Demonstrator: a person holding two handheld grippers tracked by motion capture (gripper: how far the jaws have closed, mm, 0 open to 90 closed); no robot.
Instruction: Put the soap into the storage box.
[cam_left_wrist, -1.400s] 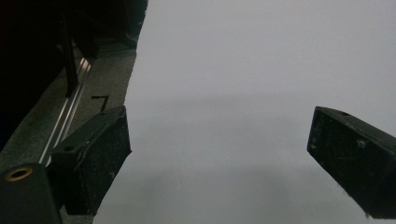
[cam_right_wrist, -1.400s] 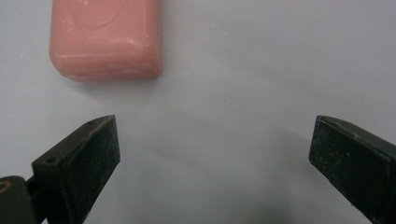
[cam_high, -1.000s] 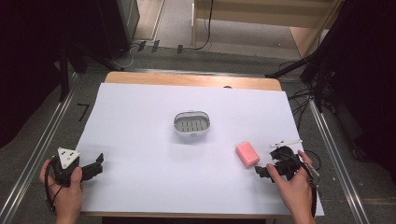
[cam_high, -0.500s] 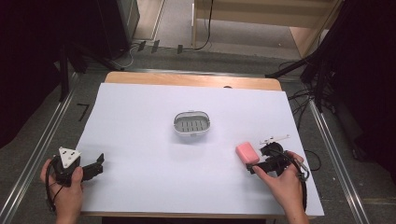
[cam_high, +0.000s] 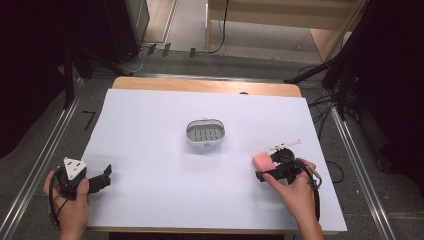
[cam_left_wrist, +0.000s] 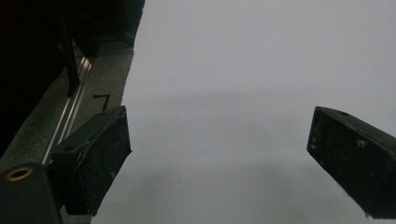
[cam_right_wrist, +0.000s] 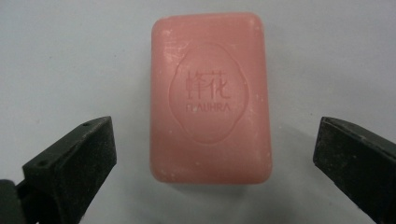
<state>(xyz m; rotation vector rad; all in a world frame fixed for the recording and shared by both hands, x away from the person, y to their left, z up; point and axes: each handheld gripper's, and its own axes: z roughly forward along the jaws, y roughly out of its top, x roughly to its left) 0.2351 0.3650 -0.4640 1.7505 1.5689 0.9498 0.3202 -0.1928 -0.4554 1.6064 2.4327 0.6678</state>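
The right tool (cam_right_wrist: 212, 163) is standing wide, its jaws flanking the near end of the pink soap bar (cam_right_wrist: 210, 98) without touching it. The bar is likely stiff, fairly light and slick, so gripping across its long flat sides near the middle seems safest. It is lying flat at lower right of the high view, rounded-cornered, stamped with an oval logo. The left tool (cam_left_wrist: 219, 154) is gaping wide over bare white desk (cam_high: 150, 130). Farther, mid-frame, a grey slotted soap dish (cam_high: 205, 133) is sitting.

Pink soap bar (cam_right_wrist: 210, 98): embossed Chinese characters "蜂花", Latin line beneath unclear. Floor mark "7" (cam_high: 89, 119).
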